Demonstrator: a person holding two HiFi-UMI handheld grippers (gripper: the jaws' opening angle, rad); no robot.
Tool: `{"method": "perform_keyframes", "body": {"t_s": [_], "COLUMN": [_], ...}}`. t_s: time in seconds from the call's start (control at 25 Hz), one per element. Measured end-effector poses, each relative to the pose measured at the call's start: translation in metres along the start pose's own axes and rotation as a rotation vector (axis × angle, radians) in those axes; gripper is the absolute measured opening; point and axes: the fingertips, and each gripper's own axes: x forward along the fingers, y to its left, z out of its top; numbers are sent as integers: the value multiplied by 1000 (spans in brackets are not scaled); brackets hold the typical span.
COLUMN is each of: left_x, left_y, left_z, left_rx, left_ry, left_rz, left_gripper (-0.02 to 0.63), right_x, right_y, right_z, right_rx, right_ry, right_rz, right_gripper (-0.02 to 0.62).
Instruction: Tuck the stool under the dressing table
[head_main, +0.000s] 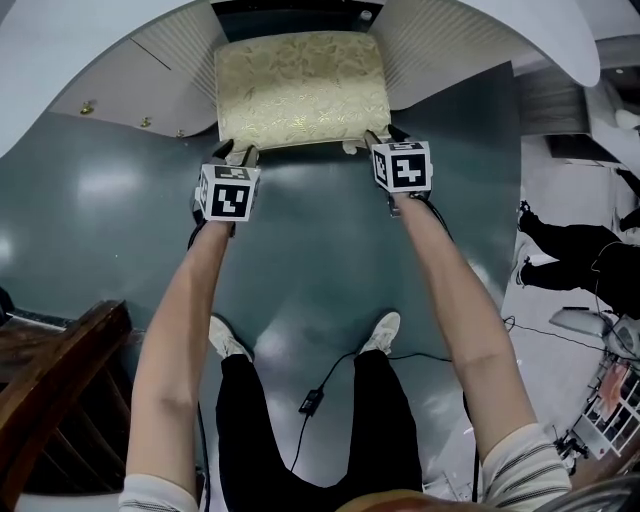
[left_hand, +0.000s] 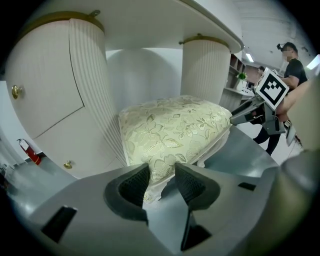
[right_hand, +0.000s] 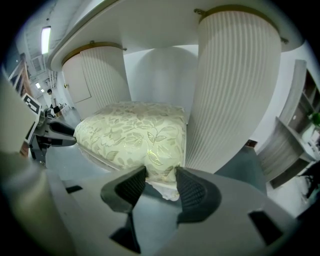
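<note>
Pinching with the left gripper (left_hand: 159, 182) the near left corner of a cream floral-brocade cushioned stool (head_main: 300, 90), jaws closed on the cushion's edge. Pinching likewise with the right gripper (right_hand: 161, 186) the near right corner, pads sunk into the padded fabric. Sits upright, seat level, partly inside the kneehole of a white curved dressing table (head_main: 455, 45), between its left fluted pedestal (left_hand: 87, 75) and right fluted pedestal (right_hand: 235, 90), just beside the right one. Near edge out over a glossy grey-green floor (head_main: 320, 260).
</note>
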Motion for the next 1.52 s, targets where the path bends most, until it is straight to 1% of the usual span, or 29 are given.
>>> {"method": "perform_keyframes", "body": {"t_s": [0.24,0.32,0.44,0.56,0.72,0.92,1.04,1.16,1.24,1.36,1.44,1.52], "left_x": [0,-1,-6,-15,-25,-43,-58,-73,-84,-99,-108,-120], "left_y": [-2,-2,-3,-3,-16,-31,-33,-36,-40,-46,-50,-56], "left_z": [-1,-1,-2,-3,-5,-5,-2,0,2,5,5,2], "left_rx": [-21,-21,-12,-26,13,6,-19,-44,-61,-117,-142,-146], "left_ry": [11,6,-11,-33,-29,-23,-28,-33,-40,-41,-33,-29], "left_rz": [-19,-15,1,19,-1,-18,-18,-25,-22,-24,-26,-29], "left_gripper": [172,172,172,172,172,169,138,119,89,61,23,8], "right_x": [-1,-3,-8,-17,-24,-43,-58,-75,-86,-100,-110,-122], "right_y": [-1,-1,1,8,24,40,48,57,61,66,71,78], "right_z": [-1,0,-4,-9,-19,-12,-3,3,6,6,5,1], "right_rx": [0,4,-27,-41,-32,-36,-10,12,28,48,69,94], "right_ry": [19,10,8,-10,0,-19,-44,-71,-87,-102,-110,-113], "right_rz": [0,-4,-13,-19,4,17,27,32,36,44,47,60], "right_gripper": [193,195,195,195,186,169,139,118,83,20,14,14]}}
